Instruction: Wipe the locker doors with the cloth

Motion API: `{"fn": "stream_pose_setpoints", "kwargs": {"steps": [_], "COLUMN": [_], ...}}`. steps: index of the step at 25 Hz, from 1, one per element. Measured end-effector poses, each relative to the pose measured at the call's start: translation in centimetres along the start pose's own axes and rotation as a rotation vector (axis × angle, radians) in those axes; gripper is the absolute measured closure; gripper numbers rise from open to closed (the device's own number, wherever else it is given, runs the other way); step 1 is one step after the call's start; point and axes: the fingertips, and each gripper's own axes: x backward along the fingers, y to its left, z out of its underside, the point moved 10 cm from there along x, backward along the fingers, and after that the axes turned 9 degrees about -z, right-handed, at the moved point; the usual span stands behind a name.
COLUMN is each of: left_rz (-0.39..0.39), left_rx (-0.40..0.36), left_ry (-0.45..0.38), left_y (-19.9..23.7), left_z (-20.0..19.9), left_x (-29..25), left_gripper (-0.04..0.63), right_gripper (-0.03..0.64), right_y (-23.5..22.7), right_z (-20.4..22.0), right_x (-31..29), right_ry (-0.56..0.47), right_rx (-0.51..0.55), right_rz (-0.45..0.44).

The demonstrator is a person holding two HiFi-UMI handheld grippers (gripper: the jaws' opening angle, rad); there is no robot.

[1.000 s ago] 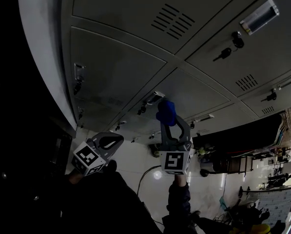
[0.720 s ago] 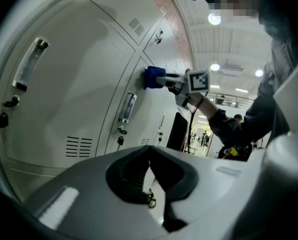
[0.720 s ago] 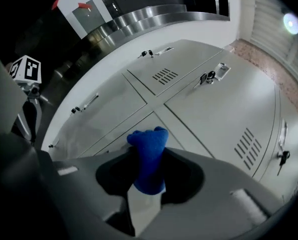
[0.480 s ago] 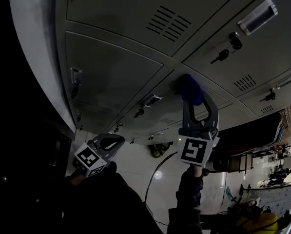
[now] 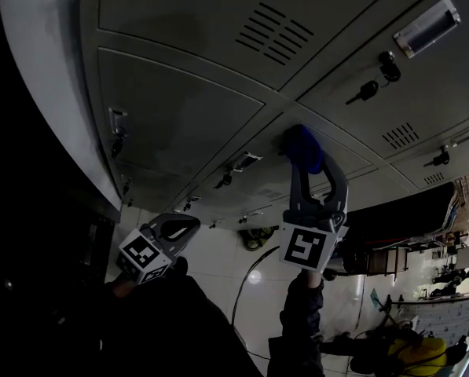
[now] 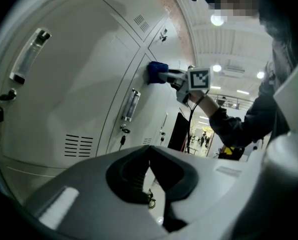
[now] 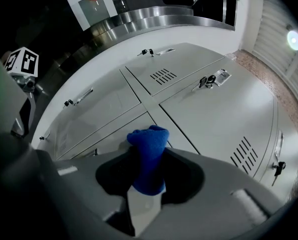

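Grey metal locker doors [image 5: 179, 116] fill the head view. My right gripper [image 5: 303, 154] is raised and shut on a blue cloth [image 5: 305, 146], which presses against the locker front close to where the door seams cross. In the right gripper view the cloth [image 7: 149, 156] sticks out between the jaws, its tip on the door [image 7: 208, 114]. The left gripper view shows the same cloth [image 6: 156, 70] on the lockers [image 6: 79, 94] from the side. My left gripper [image 5: 185, 226] hangs low and away from the doors, shut with nothing in it [image 6: 149, 165].
The doors carry keys in locks [image 5: 368, 91], label holders [image 5: 430, 26] and vent slits [image 5: 277, 34]. Below the lockers lies a pale floor with a dark cable [image 5: 246, 281]. Cluttered furniture and a yellow object [image 5: 419, 356] stand at lower right. The far left is dark.
My right gripper has moved up and to the right along the locker front with the cloth, then nearly stopped. The left gripper has stayed where it was.
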Motion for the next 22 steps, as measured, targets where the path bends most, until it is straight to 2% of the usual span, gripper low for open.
{"fn": "stream_pose_setpoints", "kwargs": {"steps": [11,22], "left_rz": [0.019,0.009], "left_rx": [-0.014,-0.009], "left_ry": [0.032,0.052], "left_y": [0.0,0.1], "left_z": [0.1,0.4], "left_x": [-1.0,-1.2], "left_gripper": [0.615,0.615], "right_gripper": [0.495,0.495], "right_y": [2.7,6.2], "right_z": [2.2,5.0], "right_x": [-0.7,-1.4], "right_ry": [0.031,0.079], "right_rx": [-0.049,-0.151], "right_rz": [-0.062,-0.138]}}
